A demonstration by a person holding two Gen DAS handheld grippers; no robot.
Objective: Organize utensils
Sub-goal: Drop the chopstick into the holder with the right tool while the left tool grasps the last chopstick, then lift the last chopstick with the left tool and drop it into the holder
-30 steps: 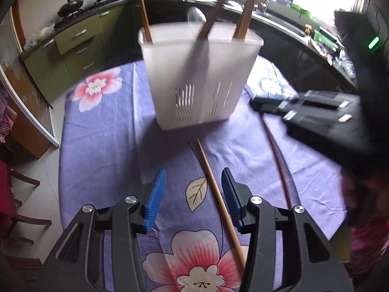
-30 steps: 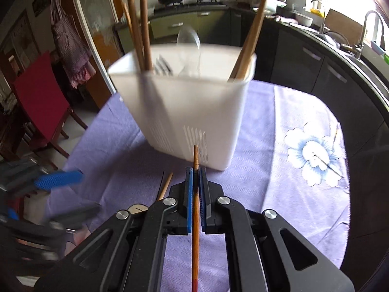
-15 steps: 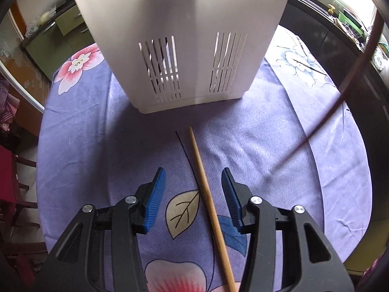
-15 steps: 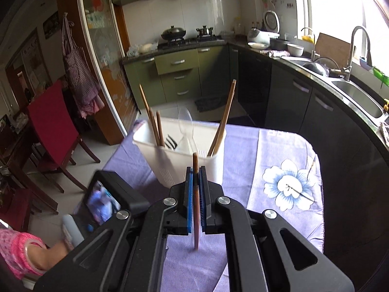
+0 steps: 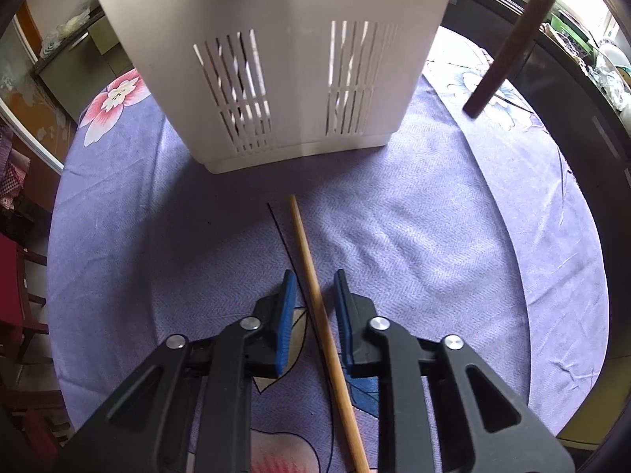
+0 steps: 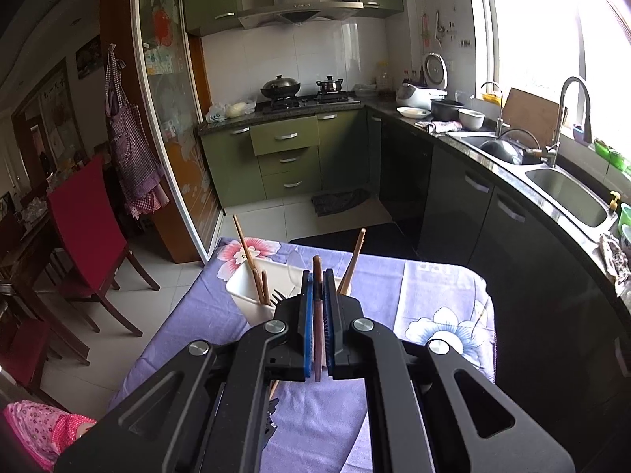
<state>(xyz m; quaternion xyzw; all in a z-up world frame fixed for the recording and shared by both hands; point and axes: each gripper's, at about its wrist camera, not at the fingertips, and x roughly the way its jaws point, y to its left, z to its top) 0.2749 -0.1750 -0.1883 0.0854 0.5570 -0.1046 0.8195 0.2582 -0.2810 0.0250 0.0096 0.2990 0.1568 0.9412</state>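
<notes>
Left gripper [image 5: 314,291] has narrowed around the pale chopstick [image 5: 315,299], not yet clamped; its long axis runs straight ahead toward the caddy [image 5: 272,59]. Right gripper [image 6: 318,295], raised higher, grips a dark chopstick [image 6: 317,315] above the caddy.

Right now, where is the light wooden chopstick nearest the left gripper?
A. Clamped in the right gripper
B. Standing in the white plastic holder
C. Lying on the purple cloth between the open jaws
C: the light wooden chopstick lies flat on the purple cloth, between the left gripper's open jaws, untouched.
</notes>
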